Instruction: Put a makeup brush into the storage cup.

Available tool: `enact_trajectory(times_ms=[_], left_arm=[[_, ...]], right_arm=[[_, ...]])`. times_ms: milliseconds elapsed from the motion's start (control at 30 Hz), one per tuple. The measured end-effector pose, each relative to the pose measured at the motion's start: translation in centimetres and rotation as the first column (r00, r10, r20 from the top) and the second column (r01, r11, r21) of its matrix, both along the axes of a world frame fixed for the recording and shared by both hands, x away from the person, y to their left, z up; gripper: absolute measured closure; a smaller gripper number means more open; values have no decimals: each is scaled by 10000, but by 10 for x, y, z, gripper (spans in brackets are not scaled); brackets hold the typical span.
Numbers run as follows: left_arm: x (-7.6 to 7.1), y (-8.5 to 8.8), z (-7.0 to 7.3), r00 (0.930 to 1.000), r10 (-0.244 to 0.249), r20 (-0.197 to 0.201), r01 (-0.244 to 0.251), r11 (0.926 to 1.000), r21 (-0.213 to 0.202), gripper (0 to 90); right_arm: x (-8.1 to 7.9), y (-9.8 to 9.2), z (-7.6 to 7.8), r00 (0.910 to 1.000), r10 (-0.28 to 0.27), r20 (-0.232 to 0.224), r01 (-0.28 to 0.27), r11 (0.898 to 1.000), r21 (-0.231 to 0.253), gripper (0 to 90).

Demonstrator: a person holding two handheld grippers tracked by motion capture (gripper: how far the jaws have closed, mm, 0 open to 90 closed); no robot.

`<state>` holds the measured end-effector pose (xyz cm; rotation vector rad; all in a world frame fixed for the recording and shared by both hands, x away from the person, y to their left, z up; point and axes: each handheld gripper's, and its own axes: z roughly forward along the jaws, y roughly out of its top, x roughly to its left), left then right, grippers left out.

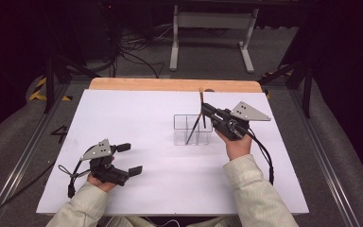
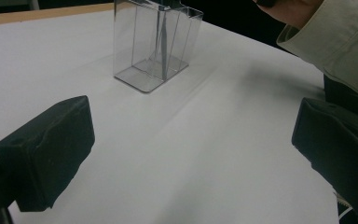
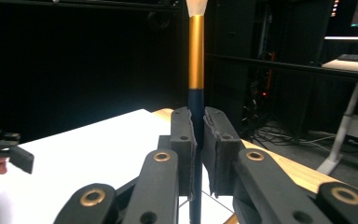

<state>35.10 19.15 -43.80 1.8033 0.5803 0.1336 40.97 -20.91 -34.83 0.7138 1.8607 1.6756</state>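
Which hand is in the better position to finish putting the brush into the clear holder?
The right. Its tongs are shut on the brush, whose lower end already stands inside the clear holder. The left tongs are open with nothing between them, on the table apart from the holder.

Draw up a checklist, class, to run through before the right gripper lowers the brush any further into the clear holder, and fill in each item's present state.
1. Right gripper clamped on the brush handle: ok.
2. Brush tip inside the clear holder: ok, lower end sits in a compartment.
3. Brush upright: not ok, it leans in the high view.
4. Holder standing flat on the white table: ok.
5. Left gripper open and well apart from the holder: ok.
6. Brush end touching the holder's floor: cannot tell.
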Motion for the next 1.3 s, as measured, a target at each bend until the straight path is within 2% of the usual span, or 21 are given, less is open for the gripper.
enact_trajectory(times_ms=[267,400,567,933,1300], left_arm=[[0,0,0,10000,12,11,-12,10000,-9,0],[0,0,0,10000,20,7,-20,10000,3,0],[1,0,0,10000,13,-10,-13,10000,-26,0],[1,0,0,10000,-12,-25,12,10000,-23,0],[1,-1,-1,9999,-13,-104,12,10000,-68,0]], right_arm=[[3,6,-2,9993,-341,152,343,9994,-82,830],[4,10,-4,9986,-497,160,497,9988,48,830],[8,15,-11,9976,-681,128,683,9975,-162,830],[13,25,-20,9990,-443,52,443,9990,-23,830],[19,27,-29,9982,-511,-304,510,9987,-66,830]])
